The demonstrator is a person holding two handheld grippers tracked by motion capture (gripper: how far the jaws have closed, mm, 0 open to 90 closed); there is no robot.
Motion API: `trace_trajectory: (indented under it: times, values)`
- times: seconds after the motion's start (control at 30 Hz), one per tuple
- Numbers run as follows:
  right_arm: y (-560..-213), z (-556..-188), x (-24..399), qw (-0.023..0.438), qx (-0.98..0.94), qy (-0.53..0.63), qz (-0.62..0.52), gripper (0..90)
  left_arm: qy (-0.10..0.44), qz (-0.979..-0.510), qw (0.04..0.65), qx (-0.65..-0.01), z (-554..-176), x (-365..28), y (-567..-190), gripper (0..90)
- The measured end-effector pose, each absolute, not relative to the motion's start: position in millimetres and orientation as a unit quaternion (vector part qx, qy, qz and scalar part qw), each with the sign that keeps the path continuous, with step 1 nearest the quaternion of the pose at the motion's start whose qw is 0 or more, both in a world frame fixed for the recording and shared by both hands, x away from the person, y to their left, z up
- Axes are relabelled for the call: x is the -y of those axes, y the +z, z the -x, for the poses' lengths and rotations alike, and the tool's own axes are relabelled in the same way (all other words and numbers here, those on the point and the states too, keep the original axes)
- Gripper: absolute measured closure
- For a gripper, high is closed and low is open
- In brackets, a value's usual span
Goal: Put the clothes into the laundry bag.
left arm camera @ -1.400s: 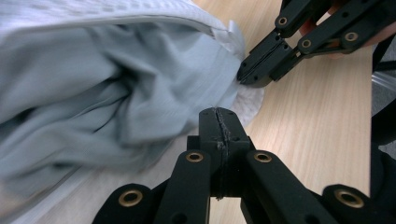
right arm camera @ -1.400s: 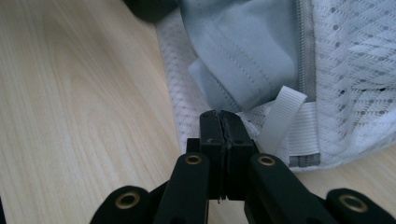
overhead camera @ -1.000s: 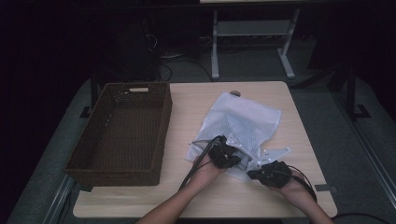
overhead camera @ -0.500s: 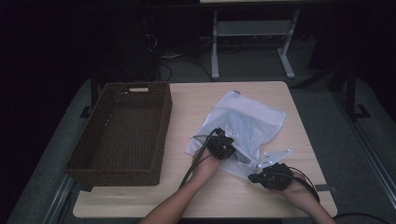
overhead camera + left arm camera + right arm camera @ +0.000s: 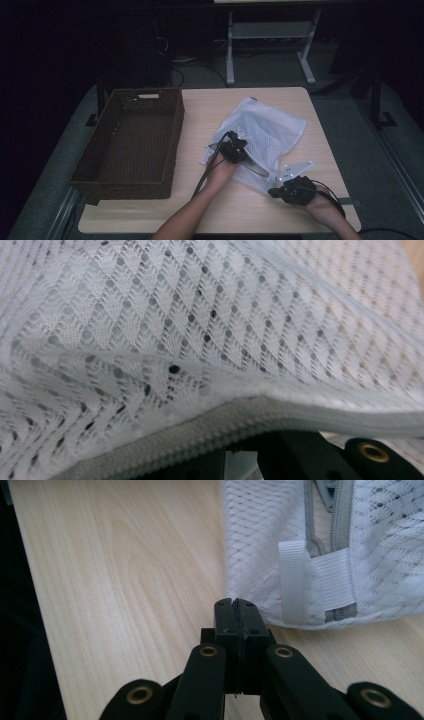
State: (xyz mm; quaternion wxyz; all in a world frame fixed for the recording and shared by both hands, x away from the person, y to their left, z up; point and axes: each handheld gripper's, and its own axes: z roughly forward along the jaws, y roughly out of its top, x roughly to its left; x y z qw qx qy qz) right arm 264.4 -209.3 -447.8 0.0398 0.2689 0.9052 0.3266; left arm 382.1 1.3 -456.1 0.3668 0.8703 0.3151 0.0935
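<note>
Right hand-held gripper (image 5: 235, 605) sits clamped just beside mesh bag (image 5: 320, 545).

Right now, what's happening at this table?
A person is working a white mesh laundry bag on the wooden table with two handheld grippers. The left gripper is on the bag, its jaws under the zipper edge. The right gripper, jaws shut on nothing, sits just short of the bag's corner by its white loop tab. A wicker basket stands at the left.

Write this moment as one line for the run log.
left gripper: shut on mesh laundry bag | right gripper: shut, empty, beside bag corner | wicker basket: left
</note>
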Motion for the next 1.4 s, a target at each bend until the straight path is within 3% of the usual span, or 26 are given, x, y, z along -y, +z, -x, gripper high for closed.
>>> trace_trajectory:
  times: [0.33,0.47,0.8,1.03,1.4]
  values:
    - [-444,-267,216,0.049,-0.896,0.338,-0.282,88.3,0.092,-0.881,0.363,-0.289,-352,-43,-442,89.7]
    - [-444,-267,215,0.049,-0.897,0.336,-0.282,88.3,0.081,-0.880,0.358,-0.302,-357,-56,-445,89.7]
    - [-446,-267,215,0.046,-0.902,0.326,-0.279,89.4,0.080,-0.885,0.341,-0.307,-373,-38,-461,89.8]
    - [-445,-266,216,0.042,-0.907,0.321,-0.269,89.6,0.117,-0.875,0.336,-0.328,-392,-23,-462,89.8]
    - [-446,-266,218,0.039,-0.909,0.316,-0.268,89.6,0.125,-0.862,0.337,-0.357,-413,-25,-464,89.8]
